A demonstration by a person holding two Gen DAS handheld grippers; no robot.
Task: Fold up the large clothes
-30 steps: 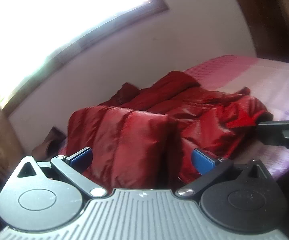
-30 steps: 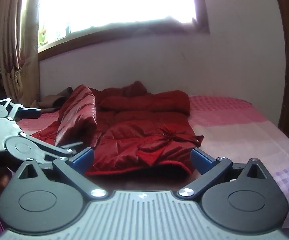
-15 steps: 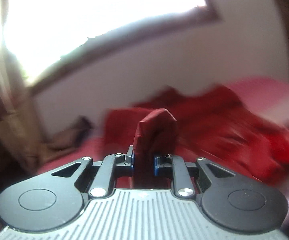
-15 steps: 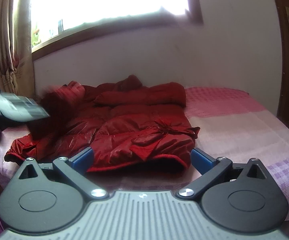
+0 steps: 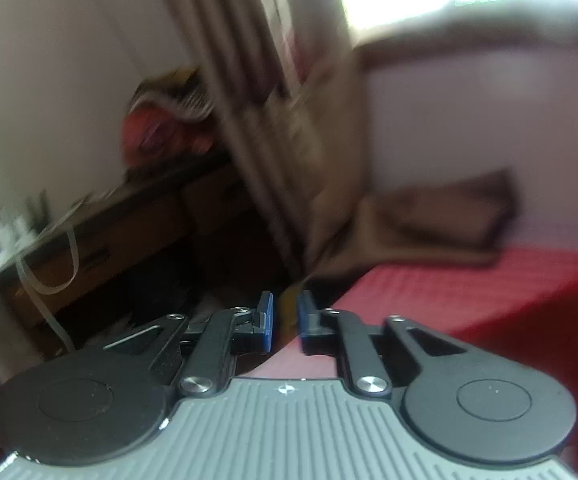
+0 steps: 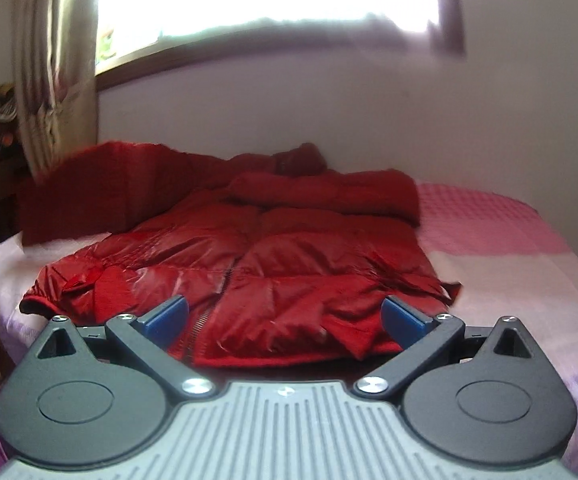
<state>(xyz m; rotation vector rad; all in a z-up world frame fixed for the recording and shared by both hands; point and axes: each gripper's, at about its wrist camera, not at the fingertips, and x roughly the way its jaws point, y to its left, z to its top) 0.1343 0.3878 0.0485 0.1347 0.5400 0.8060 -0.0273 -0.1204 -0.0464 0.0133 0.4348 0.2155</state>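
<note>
A red puffer jacket (image 6: 273, 256) lies spread front-up on the bed, zipper toward me, one sleeve (image 6: 101, 188) blurred at the far left. My right gripper (image 6: 285, 316) is open and empty, just in front of the jacket's hem. My left gripper (image 5: 285, 320) has its jaws nearly together with a narrow gap and nothing between them; it points off the bed's left corner toward the curtain. In that view only a red edge of the jacket (image 5: 569, 312) shows at the right.
The bed (image 6: 529, 264) has a pink and lilac cover. A curtain (image 5: 289, 92) hangs left of the window. A brown folded cloth (image 5: 441, 216) lies at the bed's head. A cluttered wooden desk (image 5: 101, 216) stands left of the bed.
My left gripper let go of the red sleeve it held half a second ago and swung left, away from the jacket. The jacket now lies opened flat. The right gripper moved slightly closer.
</note>
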